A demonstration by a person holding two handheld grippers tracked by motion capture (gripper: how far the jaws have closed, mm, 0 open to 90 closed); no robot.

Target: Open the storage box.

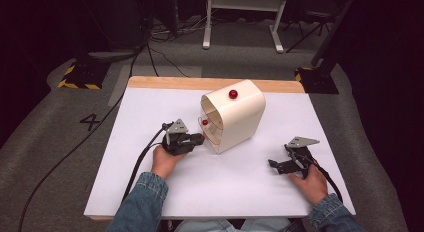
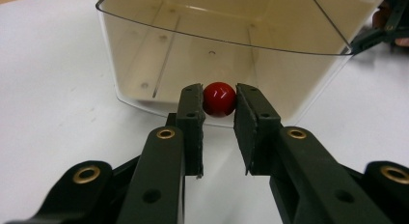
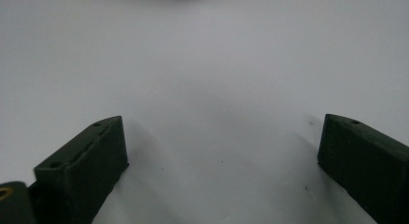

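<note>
A small glossy red ball sits between the pads of my left gripper, which is shut on it just in front of the clear tray of a cream rounded box. In the high view the left gripper points right at the box's open front, with the red ball at its tips. Another red ball rests on top of the box, and a small red spot shows inside the clear front. My right gripper lies open on the white table, and nothing is between its jaws.
The white tabletop has a wooden strip along its far edge. Grey carpet, cables and stands lie beyond it. The right gripper also shows at the top right of the left gripper view.
</note>
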